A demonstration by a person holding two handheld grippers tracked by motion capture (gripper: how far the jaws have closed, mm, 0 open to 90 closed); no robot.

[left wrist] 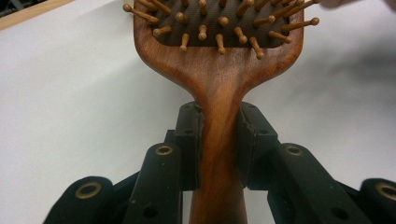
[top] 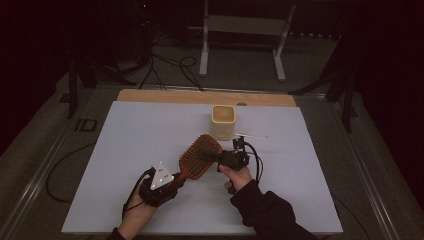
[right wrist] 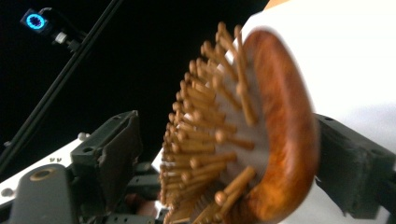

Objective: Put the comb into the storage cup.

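Note:
A wooden paddle hairbrush (top: 199, 156) with peg bristles is held slightly above the white mat (top: 125, 145). My left gripper (top: 176, 179) is shut on its handle; in the left gripper view both pads (left wrist: 190, 140) press the sides of the handle (left wrist: 218, 154) just below the head. My right gripper (top: 209, 154) reaches in from the right across the brush head. In the right gripper view the head (right wrist: 261, 140) stands edge-on between the jaws of the right gripper (right wrist: 229, 149). One pad (right wrist: 112, 149) is apart from the bristle tips; the other sits by the wooden back.
A beige square cup (top: 223, 120) stands on the mat just beyond the brush, with a thin white stick (top: 252, 135) lying to its right. The table's wooden edge (top: 200, 96) runs along the back. A metal stand (top: 245, 30) and cables are on the floor behind.

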